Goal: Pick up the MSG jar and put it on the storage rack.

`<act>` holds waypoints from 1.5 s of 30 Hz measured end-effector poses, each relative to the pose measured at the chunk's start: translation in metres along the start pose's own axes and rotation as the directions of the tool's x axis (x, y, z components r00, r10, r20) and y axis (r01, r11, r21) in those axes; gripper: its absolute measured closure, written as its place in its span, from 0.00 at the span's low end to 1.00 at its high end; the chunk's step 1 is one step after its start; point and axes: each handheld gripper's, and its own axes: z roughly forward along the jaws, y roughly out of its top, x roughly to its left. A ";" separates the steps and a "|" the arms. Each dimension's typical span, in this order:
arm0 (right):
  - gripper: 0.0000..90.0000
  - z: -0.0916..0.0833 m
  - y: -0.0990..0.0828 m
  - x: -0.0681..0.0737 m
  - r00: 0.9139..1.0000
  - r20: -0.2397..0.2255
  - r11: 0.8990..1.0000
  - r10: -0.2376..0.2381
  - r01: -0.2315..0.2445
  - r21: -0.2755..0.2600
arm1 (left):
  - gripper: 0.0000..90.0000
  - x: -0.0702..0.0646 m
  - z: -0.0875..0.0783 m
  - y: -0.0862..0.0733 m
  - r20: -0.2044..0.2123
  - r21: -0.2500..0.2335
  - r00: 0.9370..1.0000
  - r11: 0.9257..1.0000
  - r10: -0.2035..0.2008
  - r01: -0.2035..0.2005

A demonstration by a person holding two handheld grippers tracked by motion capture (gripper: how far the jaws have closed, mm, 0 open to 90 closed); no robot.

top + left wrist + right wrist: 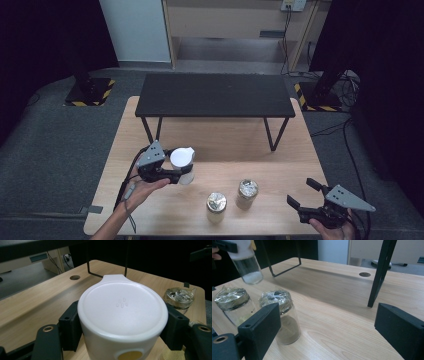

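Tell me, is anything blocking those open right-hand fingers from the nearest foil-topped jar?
Nothing visible does. The right gripper stands open at the table's front right corner, with bare wood between it and the nearer foil-topped jar. The second jar sits beyond that. The left gripper holds the white-lidded jar off to the side.

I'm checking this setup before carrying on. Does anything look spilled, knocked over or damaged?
Nothing stands out. The left gripper holds the white-lidded jar upright above the table. The two foil-covered jars stand upright, foil crinkled but in place, with no spill around them.
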 end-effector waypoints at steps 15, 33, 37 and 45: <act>0.08 0.000 0.000 0.000 1.000 -0.001 1.000 0.005 -0.005 0.001 | 0.33 0.019 -0.024 0.062 0.075 -0.028 0.997 0.999 0.031 -0.029; 0.08 0.000 0.000 -0.001 1.000 -0.001 1.000 0.011 -0.011 0.001 | 0.33 0.037 -0.039 0.128 0.032 -0.015 0.999 0.999 0.040 -0.040; 0.08 0.000 -0.001 -0.002 1.000 0.000 1.000 0.016 -0.016 -0.001 | 0.33 0.041 -0.040 0.135 0.011 -0.016 0.999 0.999 0.038 -0.038; 0.04 0.001 -0.001 -0.003 1.000 -0.004 1.000 0.022 -0.022 0.000 | 0.33 0.047 -0.039 0.142 -0.029 -0.014 0.999 1.000 0.027 -0.027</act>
